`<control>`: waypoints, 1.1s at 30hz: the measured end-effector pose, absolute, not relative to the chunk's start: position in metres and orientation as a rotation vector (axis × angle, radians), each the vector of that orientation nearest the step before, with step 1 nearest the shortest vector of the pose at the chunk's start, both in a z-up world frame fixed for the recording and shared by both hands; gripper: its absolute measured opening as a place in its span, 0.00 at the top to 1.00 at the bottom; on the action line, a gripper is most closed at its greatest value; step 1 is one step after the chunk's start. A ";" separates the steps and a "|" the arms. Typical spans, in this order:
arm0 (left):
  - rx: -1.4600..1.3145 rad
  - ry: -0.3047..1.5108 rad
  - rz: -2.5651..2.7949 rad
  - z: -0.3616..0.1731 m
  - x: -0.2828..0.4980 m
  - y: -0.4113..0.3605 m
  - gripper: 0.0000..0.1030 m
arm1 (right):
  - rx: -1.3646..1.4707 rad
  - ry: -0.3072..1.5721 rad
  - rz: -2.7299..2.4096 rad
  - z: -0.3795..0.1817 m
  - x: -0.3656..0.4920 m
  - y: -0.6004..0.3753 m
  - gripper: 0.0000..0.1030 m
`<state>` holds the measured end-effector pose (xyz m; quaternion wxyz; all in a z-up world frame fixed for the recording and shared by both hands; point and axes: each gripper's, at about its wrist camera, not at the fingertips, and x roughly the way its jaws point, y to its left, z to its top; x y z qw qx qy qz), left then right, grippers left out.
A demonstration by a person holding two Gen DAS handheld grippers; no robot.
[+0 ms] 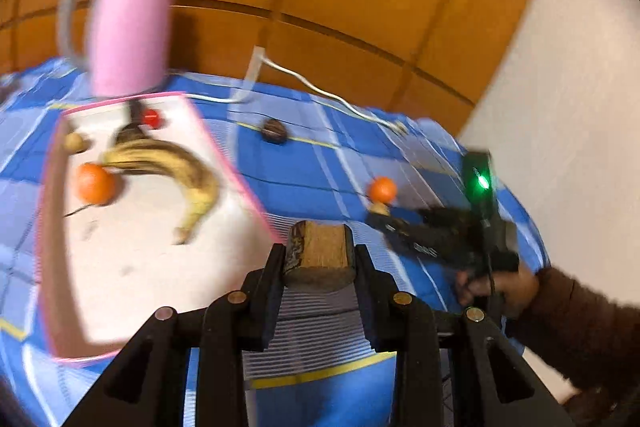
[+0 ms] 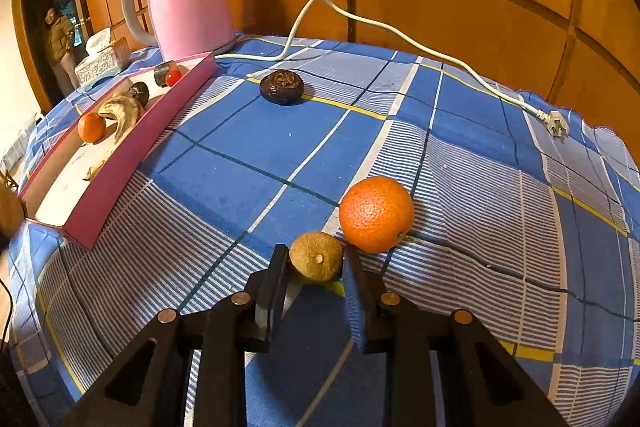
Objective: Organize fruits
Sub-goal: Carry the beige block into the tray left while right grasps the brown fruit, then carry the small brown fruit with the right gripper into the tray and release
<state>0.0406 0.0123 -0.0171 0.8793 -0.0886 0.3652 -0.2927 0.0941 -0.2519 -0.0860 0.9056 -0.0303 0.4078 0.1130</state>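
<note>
Black two-finger grippers: left gripper (image 1: 320,259), right gripper (image 2: 316,267); brass-coloured pivot screws; brown knit sleeve (image 1: 588,323) lower right.

Warm indoor light fell on my surface (image 2: 280,163). My left view was smeared by motion blur, the kettle (image 1: 128,27) and tray (image 1: 48,227) streaked; my right view stayed sharp. Fisheye bent both views' edges, corners dark.

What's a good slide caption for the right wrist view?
Right gripper shut on a small brown fruit beside an orange.
</note>
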 end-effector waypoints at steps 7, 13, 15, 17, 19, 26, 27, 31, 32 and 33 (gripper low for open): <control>-0.267 0.821 -0.338 -0.023 0.063 0.079 0.68 | -0.054 0.840 0.238 -0.087 0.094 -0.253 0.74; -0.240 0.877 -0.199 -0.036 0.081 0.098 0.68 | -0.050 0.839 0.240 -0.087 0.094 -0.253 0.74; -0.230 0.882 -0.185 -0.038 0.088 0.099 0.68 | -0.051 0.839 0.239 -0.087 0.094 -0.253 0.74; -0.203 0.880 -0.162 -0.038 0.097 0.099 0.67 | -0.052 0.839 0.239 -0.087 0.094 -0.253 0.74; -0.190 0.896 -0.138 -0.042 0.107 0.098 0.67 | -0.051 0.839 0.239 -0.087 0.094 -0.253 0.74; -0.165 0.864 -0.096 -0.043 0.112 0.099 0.57 | -0.050 0.840 0.240 -0.087 0.094 -0.253 0.74; -0.162 0.862 -0.093 -0.044 0.109 0.098 0.57 | -0.050 0.840 0.240 -0.087 0.094 -0.253 0.74; -0.147 0.853 -0.051 -0.044 0.099 0.092 0.57 | -0.050 0.839 0.240 -0.087 0.094 -0.254 0.74; -0.145 0.848 -0.040 -0.043 0.094 0.091 0.56 | -0.050 0.839 0.240 -0.087 0.094 -0.254 0.74; -0.145 0.844 -0.033 -0.043 0.091 0.090 0.55 | -0.050 0.839 0.240 -0.087 0.094 -0.254 0.74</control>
